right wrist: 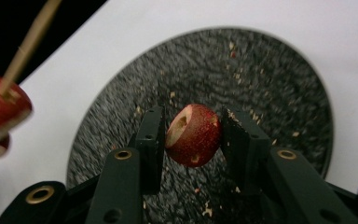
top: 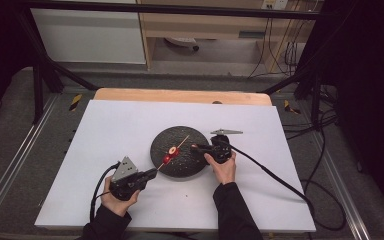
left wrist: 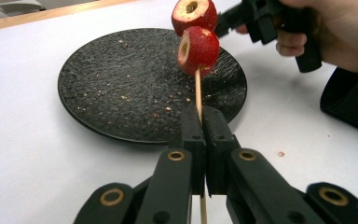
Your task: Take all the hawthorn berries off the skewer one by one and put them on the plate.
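While two fruits sit on the stick, a third is ready: the risks come from aiming and from grip.
Left gripper: its jaws are closed on the lower part of the wooden skewer, which points up and away over the black plate.
Fruits on skewer: two red cored fruit pieces sit one behind the other, the far part of the stick bare in the high view.
Right gripper: its jaws press a third red cored fruit from both sides, above the plate.
Risk, aim: the skewer tip may miss the hole and split the fruit.
Risk, grip: a round fruit can turn or slip out, falling on the plate or the white bench.
Risk, stick: a push along the thin skewer may slide it back through the closed jaws, or bend it.
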### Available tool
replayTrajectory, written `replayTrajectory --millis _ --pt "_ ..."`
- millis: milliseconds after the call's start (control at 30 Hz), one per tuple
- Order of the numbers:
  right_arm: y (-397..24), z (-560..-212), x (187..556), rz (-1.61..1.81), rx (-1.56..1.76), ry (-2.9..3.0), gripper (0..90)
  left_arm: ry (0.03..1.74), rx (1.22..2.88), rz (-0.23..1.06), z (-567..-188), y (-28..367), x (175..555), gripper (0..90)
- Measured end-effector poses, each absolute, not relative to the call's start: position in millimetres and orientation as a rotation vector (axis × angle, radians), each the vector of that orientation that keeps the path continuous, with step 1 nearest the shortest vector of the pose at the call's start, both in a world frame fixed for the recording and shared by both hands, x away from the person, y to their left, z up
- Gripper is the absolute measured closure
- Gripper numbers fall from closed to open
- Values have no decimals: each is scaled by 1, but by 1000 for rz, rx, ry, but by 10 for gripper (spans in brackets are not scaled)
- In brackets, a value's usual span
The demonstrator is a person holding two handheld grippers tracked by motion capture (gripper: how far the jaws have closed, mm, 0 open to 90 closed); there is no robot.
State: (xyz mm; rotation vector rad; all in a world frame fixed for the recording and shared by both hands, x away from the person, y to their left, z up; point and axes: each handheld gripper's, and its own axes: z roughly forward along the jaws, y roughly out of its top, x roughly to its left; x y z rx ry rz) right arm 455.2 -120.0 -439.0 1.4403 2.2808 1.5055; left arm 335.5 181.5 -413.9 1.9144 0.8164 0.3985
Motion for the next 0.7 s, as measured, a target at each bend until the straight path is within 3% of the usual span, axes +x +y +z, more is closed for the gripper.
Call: replayTrajectory --millis 367,533,567,700 --pt "-114 -454 453 1430 1401 2339 600 818 1926 390 -416 179 336 879" --pt "-116 -448 452 1447 1379 2329 473 819 1926 391 -416 179 336 879" --pt "-118 -443 450 1463 1365 2323 400 818 1928 391 -416 179 336 879" --pt "-121 -432 443 1494 1328 2318 264 817 1929 390 -416 179 336 879"
